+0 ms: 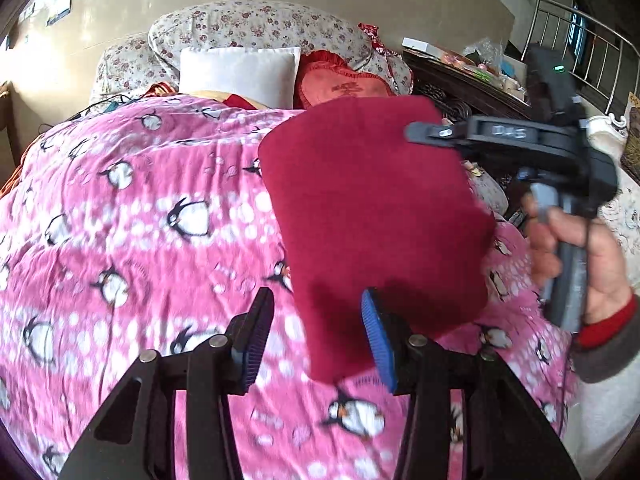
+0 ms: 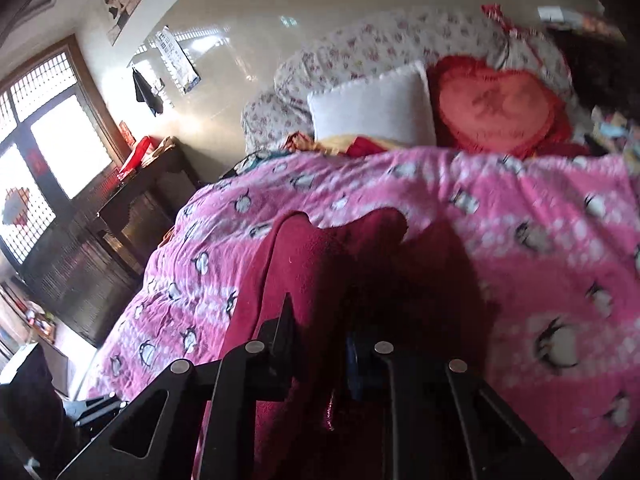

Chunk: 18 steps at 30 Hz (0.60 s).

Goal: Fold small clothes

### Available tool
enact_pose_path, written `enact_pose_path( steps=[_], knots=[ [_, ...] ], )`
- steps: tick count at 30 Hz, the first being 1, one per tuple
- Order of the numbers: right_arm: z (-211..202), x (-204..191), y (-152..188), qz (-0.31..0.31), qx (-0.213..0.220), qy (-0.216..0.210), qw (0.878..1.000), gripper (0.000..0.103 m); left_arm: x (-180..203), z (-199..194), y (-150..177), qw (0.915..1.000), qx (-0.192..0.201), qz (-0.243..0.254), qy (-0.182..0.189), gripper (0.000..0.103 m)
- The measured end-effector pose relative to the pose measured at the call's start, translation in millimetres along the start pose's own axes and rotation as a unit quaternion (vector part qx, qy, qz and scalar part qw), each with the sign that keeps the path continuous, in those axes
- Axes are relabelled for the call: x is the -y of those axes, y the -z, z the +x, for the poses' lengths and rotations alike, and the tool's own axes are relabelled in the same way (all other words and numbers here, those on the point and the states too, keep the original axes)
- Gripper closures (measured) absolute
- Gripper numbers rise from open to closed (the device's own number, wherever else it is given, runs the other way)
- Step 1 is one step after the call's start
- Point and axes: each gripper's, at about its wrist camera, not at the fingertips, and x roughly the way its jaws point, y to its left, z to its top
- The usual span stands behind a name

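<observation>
1. In the left wrist view, the left gripper (image 1: 316, 336) sits nearest the camera with its jaws spread; the blue pads (image 1: 378, 340) stand apart and nothing is pinched between them.
2. The lower edge of the dark red cloth (image 1: 372, 216) hangs just behind those pads, with the right pad overlapping it in the picture. Whether it brushes the fabric I cannot tell.
3. The cloth looks folded into a flat panel and is lifted above the bed, tilted, casting a shadow on the pink penguin blanket (image 1: 140, 240).
4. To the right, a hand (image 1: 580, 256) with a red and grey cuff grips the handle of the right gripper (image 1: 424, 133), whose tip meets the cloth's upper right edge.
5. In the right wrist view the right gripper's jaws are drawn close together on a bunch of the dark red cloth, which spills over and around the fingers (image 2: 280, 328) and drapes down the near side.
6. Beyond the cloth the pink blanket covers the bed up to a white pillow (image 1: 240, 74) and a red heart-shaped cushion (image 1: 344, 88).
7. Behind these lie floral bedding rolls (image 1: 256, 26) against a glossy pale wall.
8. Far left in the right wrist view stand a dark wooden cabinet (image 2: 132, 200) and a bright lattice window (image 2: 48, 128).
</observation>
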Motion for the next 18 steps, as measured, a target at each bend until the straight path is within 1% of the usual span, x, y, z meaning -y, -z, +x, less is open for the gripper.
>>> enact_pose_path(
  steps=[1,2,3,4,6,7,8,9,11,12,13,15,18],
  knots=[
    [-2.9,4.1,-2.5,-0.005,0.002,0.017,1.0,0.082,1.5,7.5,-2.6,1.0,-0.002,0.0,-0.002,0.057],
    [-2.7,11.1,-4.8,-0.008,-0.001,0.045,0.999,0.082,3.6,14.6,-3.1,1.0,-0.006,0.002,-0.005,0.057],
    [-1.9,18.2,-3.5,-0.011,-0.006,0.067,0.998,0.082,6.5,26.8,-4.1,0.9998,-0.016,0.005,-0.009,0.057],
    [2.8,24.9,-2.8,-0.01,-0.012,0.082,0.996,0.082,9.0,30.6,-3.0,0.9997,-0.022,0.006,-0.008,0.057],
    [21.7,42.3,5.5,0.012,-0.038,0.085,0.996,0.082,14.4,43.7,-1.2,0.9994,-0.032,0.008,-0.012,0.057],
    [31.4,49.2,10.3,0.018,-0.051,0.092,0.994,0.081,16.7,50.7,0.5,0.9992,-0.036,0.011,-0.014,0.055],
    [38.1,54.6,14.9,0.023,-0.059,0.103,0.993,0.077,18.7,52.3,2.1,0.9992,-0.036,0.013,-0.013,0.051],
    [38.3,61.8,18.4,0.037,-0.053,0.105,0.992,0.074,20.9,52.0,3.0,0.9991,-0.034,0.017,-0.018,0.05],
    [28.6,69.6,18.2,0.069,-0.038,0.085,0.993,0.062,24.4,50.3,3.1,0.9986,-0.034,0.029,-0.026,0.05],
    [19.4,68.4,17.1,0.074,-0.031,0.085,0.993,0.06,25.6,48.0,3.3,0.9984,-0.033,0.036,-0.029,0.05],
    [7.4,62.6,15.6,0.064,-0.021,0.087,0.994,0.06,26.2,44.7,2.7,0.9983,-0.03,0.038,-0.031,0.05],
    [-13.9,44.9,15.0,0.043,-0.005,0.078,0.996,0.06,26.8,38.1,1.7,0.9986,-0.022,0.037,-0.031,0.05],
    [-37.5,12.0,24.9,-0.003,-0.004,0.051,0.999,0.06,28.4,37.2,1.2,0.9985,-0.016,0.035,-0.039,0.048]
  ],
)
